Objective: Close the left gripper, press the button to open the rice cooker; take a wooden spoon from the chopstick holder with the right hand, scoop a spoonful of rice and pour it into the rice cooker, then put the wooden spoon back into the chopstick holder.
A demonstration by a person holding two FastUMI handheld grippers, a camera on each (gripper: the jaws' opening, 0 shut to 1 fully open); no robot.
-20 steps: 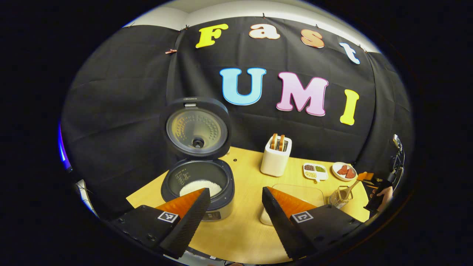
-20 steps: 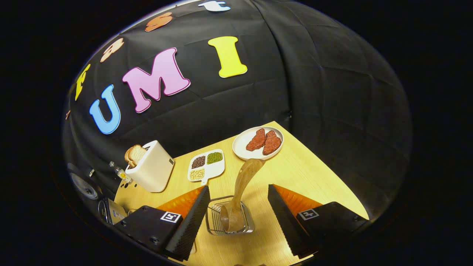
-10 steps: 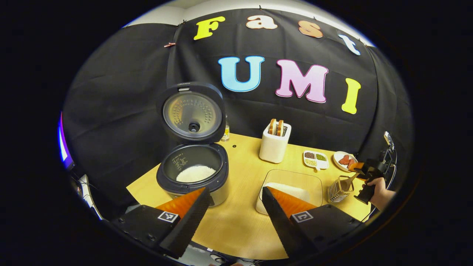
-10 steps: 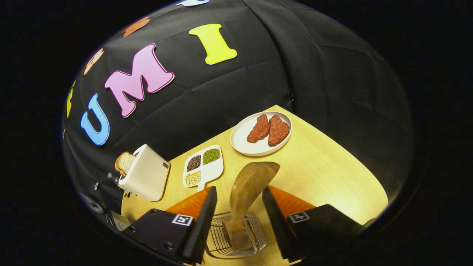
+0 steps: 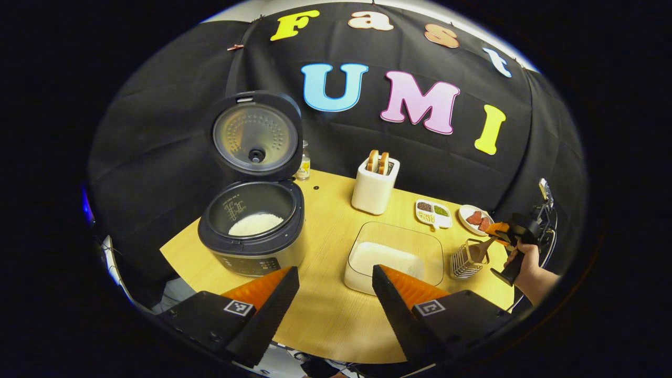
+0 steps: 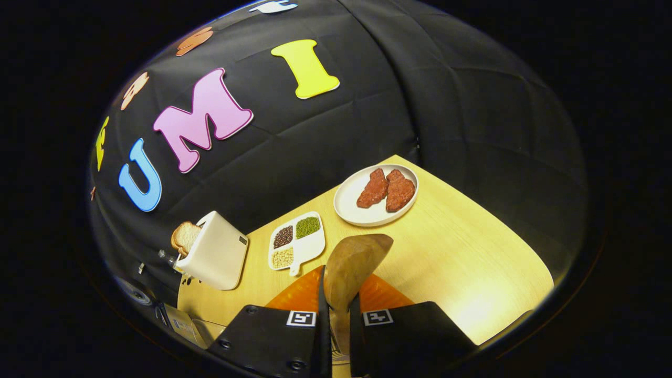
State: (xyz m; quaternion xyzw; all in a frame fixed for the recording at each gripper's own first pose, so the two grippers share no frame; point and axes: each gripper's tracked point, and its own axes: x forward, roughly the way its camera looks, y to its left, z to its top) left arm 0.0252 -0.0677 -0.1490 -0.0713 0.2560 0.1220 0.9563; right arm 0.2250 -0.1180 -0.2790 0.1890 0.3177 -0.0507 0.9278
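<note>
Right gripper (image 6: 336, 320) is now clamping the wooden spoon (image 6: 350, 265), both fingers pressing on its handle; half a second ago they were standing apart on either side of it. So the grasp looks made, and lifting the spoon out of the chopstick holder (image 5: 466, 261) is likely next. Left gripper (image 5: 332, 294) is hanging wide open, holding nothing, and backing off from the rice cooker (image 5: 252, 231), whose lid is standing open with rice inside. Rice tray (image 5: 394, 255) is sitting between cooker and holder. In the right gripper view the holder is hiding behind the fingers, so the spoon's lower end is hard to make out.
</note>
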